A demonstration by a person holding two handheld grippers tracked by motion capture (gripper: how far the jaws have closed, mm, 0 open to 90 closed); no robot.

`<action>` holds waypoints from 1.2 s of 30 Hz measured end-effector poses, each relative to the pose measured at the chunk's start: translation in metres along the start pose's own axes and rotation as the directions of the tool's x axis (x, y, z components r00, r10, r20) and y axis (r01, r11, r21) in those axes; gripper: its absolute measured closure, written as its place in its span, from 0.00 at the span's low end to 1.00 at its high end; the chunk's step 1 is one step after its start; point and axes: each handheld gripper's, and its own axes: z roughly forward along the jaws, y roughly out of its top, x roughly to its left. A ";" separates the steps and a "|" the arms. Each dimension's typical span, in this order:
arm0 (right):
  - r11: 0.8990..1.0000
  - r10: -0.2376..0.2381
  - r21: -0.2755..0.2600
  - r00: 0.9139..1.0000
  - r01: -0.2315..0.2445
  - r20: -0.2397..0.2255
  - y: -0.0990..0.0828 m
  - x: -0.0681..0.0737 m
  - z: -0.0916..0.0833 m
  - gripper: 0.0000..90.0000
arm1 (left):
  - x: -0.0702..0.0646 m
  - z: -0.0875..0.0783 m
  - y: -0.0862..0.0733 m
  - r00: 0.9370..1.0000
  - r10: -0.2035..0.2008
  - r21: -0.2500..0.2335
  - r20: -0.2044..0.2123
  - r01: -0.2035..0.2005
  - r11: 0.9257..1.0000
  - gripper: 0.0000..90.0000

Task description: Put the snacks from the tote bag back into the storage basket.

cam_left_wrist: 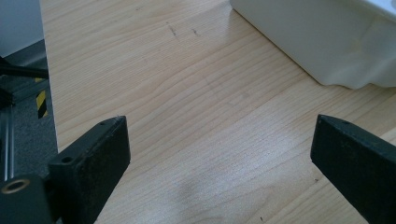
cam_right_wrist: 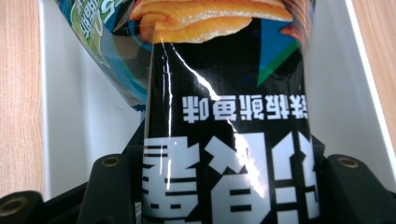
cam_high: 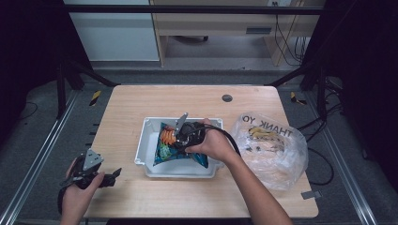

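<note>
Fingers of the right gripper are pinching a snack bag, one black jaw standing on each side of the glossy packet in the right gripper view, so the grip is narrow and holding. Seen from the high view, the bag is lying inside the white bin at the middle of the table, and the right hand is reaching over the bin to it. A second packet, bluish with green lettering, is sitting just behind the held one in the bin.

Over at the near left corner, the left gripper is waiting with its jaws standing wide apart over bare wood, holding nothing, with the bin's outer wall close ahead.

The bag is probably very light, puffed with air, and its film is looking slick and crinkly, so it may be sliding or crushing the crisps if squeezed hard. Taking hold at a flat sealed end or a pinched fold seems safer than the swollen middle. A clear plastic shopping bag is slumping to the right of the bin.
</note>
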 end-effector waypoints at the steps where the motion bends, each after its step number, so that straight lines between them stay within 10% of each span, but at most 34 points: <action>1: 1.000 0.000 0.000 1.000 0.000 0.000 0.000 0.000 0.000 0.47 | 0.000 0.000 0.000 1.000 0.000 0.000 0.000 0.000 1.000 0.05; 36: 1.000 0.018 0.011 1.000 -0.018 -0.019 0.001 -0.001 0.012 0.47 | 0.000 -0.001 0.000 1.000 0.001 0.002 0.002 -0.001 1.000 0.05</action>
